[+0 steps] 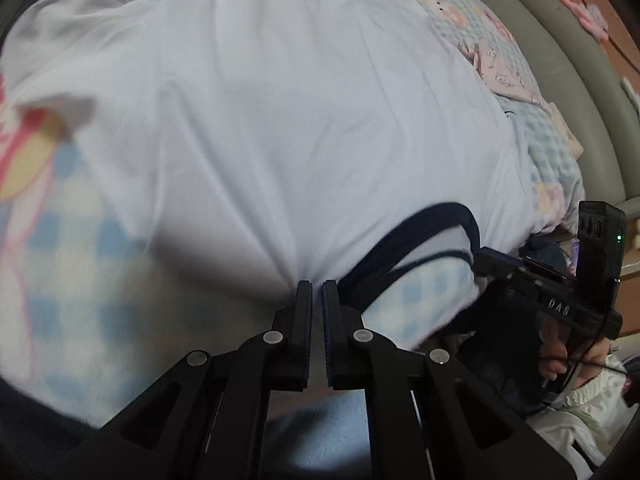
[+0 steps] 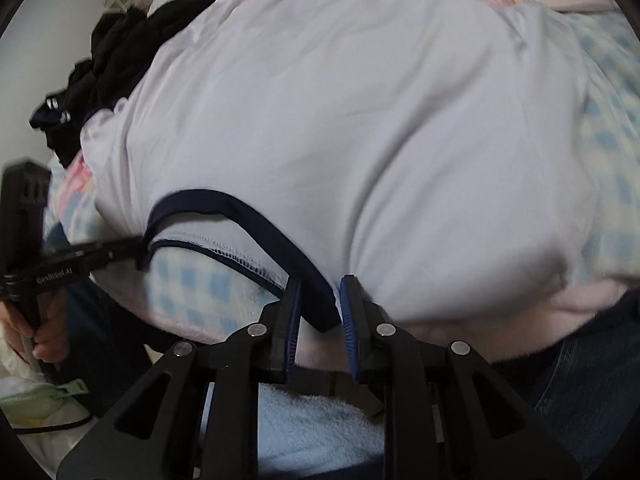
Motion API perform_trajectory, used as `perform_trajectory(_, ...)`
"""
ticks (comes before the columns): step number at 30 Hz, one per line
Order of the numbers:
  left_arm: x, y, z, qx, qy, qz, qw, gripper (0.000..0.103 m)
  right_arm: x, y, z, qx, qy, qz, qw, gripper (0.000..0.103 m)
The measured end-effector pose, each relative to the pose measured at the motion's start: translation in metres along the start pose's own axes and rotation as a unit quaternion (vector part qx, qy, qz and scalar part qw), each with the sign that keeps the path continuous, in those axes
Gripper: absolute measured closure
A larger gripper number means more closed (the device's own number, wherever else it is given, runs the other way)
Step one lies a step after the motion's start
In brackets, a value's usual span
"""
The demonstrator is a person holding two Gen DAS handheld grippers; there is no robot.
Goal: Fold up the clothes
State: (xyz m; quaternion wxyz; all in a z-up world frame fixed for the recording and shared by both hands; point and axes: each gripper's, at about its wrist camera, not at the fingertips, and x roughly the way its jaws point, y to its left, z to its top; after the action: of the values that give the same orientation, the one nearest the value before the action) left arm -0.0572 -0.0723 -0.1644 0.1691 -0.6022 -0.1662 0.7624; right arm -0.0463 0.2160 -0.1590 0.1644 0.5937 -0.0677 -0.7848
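A white T-shirt (image 1: 280, 100) with a navy neck trim (image 1: 452, 216) lies spread over a blue-and-white checked blanket (image 1: 72, 248). My left gripper (image 1: 317, 285) is shut on the shirt's shoulder edge, just left of the collar. In the right wrist view the same shirt (image 2: 360, 120) fills the frame, and my right gripper (image 2: 320, 280) is closed on the navy collar (image 2: 256, 216) and the shirt's shoulder fabric beside it. The right gripper's body shows at the right of the left wrist view (image 1: 560, 300); the left gripper's body shows at the left of the right wrist view (image 2: 48, 272).
A pile of black clothes (image 2: 116, 52) lies at the shirt's far left. A pink patterned garment (image 1: 500, 68) lies on the blanket at the far right. A grey padded bed edge (image 1: 580, 92) curves beyond it. Jeans-clad legs (image 2: 580, 380) are close below.
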Motion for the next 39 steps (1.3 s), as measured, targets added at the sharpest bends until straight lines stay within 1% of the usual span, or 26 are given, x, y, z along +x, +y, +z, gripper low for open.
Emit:
perform_trajectory(1,-0.007,-0.006,0.001,0.012,-0.008,0.003,0.9999,0.096,-0.004,-0.003,-0.001,0.005,-0.002,0.005,1.000,0.084)
perform_trajectory(2,-0.014,-0.013,0.002,0.024,-0.018,0.007,0.9995,0.096,-0.015,-0.006,-0.001,0.009,-0.016,0.010,1.000,0.084)
perform_trajectory(5,-0.031,-0.042,0.014,0.067,-0.042,-0.001,0.9969,0.084,-0.051,-0.016,-0.001,0.020,-0.064,0.025,0.997,0.082)
perform_trajectory(6,-0.032,-0.052,0.020,0.080,-0.048,-0.006,0.9957,0.080,-0.063,-0.022,-0.001,0.028,-0.081,0.019,0.996,0.080)
perform_trajectory(9,-0.031,-0.084,0.042,0.114,-0.059,-0.027,0.9914,0.080,-0.089,-0.048,0.004,0.059,-0.123,-0.031,0.990,0.078)
perform_trajectory(10,-0.024,-0.097,0.049,0.123,-0.056,-0.034,0.9902,0.080,-0.092,-0.059,0.007,0.072,-0.130,-0.049,0.988,0.078)
perform_trajectory(11,-0.016,-0.110,0.057,0.132,-0.054,-0.041,0.9889,0.080,-0.093,-0.071,0.010,0.088,-0.129,-0.063,0.986,0.078)
perform_trajectory(12,-0.009,-0.123,0.064,0.141,-0.051,-0.048,0.9874,0.080,-0.093,-0.084,0.013,0.108,-0.126,-0.062,0.984,0.078)
perform_trajectory(13,-0.001,-0.136,0.071,0.151,-0.049,-0.055,0.9859,0.080,-0.093,-0.097,0.015,0.129,-0.122,-0.058,0.982,0.076)
perform_trajectory(14,0.007,-0.149,0.079,0.160,-0.046,-0.062,0.9841,0.080,-0.093,-0.106,0.015,0.147,-0.120,-0.038,0.981,0.076)
perform_trajectory(16,0.023,-0.174,0.089,0.173,-0.035,-0.077,0.9813,0.080,-0.094,-0.114,0.010,0.161,-0.116,-0.015,0.980,0.076)
perform_trajectory(19,0.044,-0.206,0.096,0.190,-0.018,-0.089,0.9776,0.080,-0.082,-0.109,0.001,0.158,-0.095,-0.007,0.983,0.076)
perform_trajectory(22,0.066,-0.220,0.099,0.196,0.005,-0.087,0.9766,0.080,-0.072,-0.118,-0.006,0.175,-0.078,0.028,0.981,0.075)
perform_trajectory(23,0.074,-0.220,0.098,0.197,0.014,-0.063,0.9784,0.080,-0.069,-0.120,-0.006,0.180,-0.077,0.035,0.980,0.075)
perform_trajectory(24,0.082,-0.217,0.096,0.193,0.023,-0.041,0.9800,0.080,-0.065,-0.121,-0.006,0.184,-0.078,0.042,0.979,0.070)
perform_trajectory(25,0.089,-0.214,0.093,0.190,0.032,-0.019,0.9811,0.080,-0.061,-0.123,-0.006,0.188,-0.078,0.048,0.978,0.061)
perform_trajectory(26,0.095,-0.209,0.091,0.179,0.044,-0.011,0.9828,0.080,-0.057,-0.124,-0.006,0.193,-0.079,0.055,0.977,0.057)
perform_trajectory(27,0.099,-0.203,0.089,0.165,0.049,-0.013,0.9850,0.080,-0.053,-0.126,-0.005,0.197,-0.079,0.062,0.975,0.054)
perform_trajectory(29,0.099,-0.197,0.086,0.147,0.047,-0.020,0.9878,0.080,-0.046,-0.130,-0.001,0.206,-0.084,0.073,0.972,0.053)
perform_trajectory(30,0.099,-0.197,0.085,0.149,0.045,-0.017,0.9876,0.080,-0.043,-0.132,0.004,0.208,-0.087,0.079,0.971,0.054)
perform_trajectory(32,0.101,-0.201,0.083,0.155,0.044,-0.006,0.9869,0.080,-0.037,-0.136,0.015,0.212,-0.094,0.091,0.969,0.069)
perform_trajectory(33,0.101,-0.201,0.083,0.154,0.043,-0.007,0.9871,0.080,-0.039,-0.132,0.021,0.199,-0.098,0.091,0.971,0.085)
perform_trajectory(34,0.100,-0.201,0.082,0.152,0.041,-0.009,0.9874,0.080,-0.043,-0.123,0.025,0.181,-0.112,0.089,0.973,0.092)
perform_trajectory(36,0.099,-0.201,0.081,0.149,0.039,-0.012,0.9880,0.080,-0.057,-0.103,0.029,0.146,-0.148,0.087,0.974,0.096)
perform_trajectory(38,0.095,-0.195,0.083,0.130,0.036,-0.033,0.9903,0.080,-0.064,-0.088,0.030,0.124,-0.159,0.082,0.976,0.096)
perform_trajectory(39,0.088,-0.194,0.083,0.123,0.025,-0.045,0.9911,0.080,-0.067,-0.081,0.031,0.113,-0.163,0.080,0.977,0.096)
